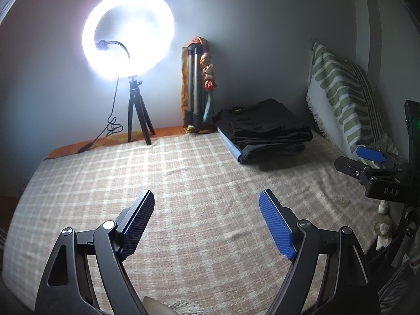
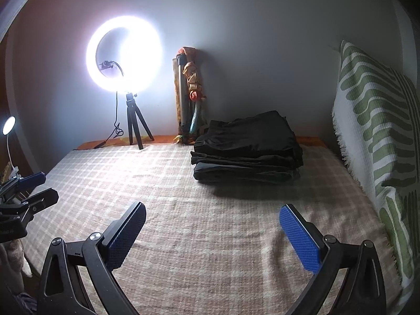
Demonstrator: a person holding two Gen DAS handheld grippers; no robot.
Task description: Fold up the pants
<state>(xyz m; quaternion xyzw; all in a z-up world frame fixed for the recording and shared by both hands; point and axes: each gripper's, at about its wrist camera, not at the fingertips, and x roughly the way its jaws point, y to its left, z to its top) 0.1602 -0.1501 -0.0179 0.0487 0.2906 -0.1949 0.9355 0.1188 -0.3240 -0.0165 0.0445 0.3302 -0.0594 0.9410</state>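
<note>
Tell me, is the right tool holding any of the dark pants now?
No, the right tool is open and empty, with the folded pants stacked farther back.

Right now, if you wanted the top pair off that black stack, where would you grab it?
Probably the top black pants by their near front edge, coming in low from the checkered blanket side. The stack's layered edges face that way, while the striped cushion crowds its right.
</note>
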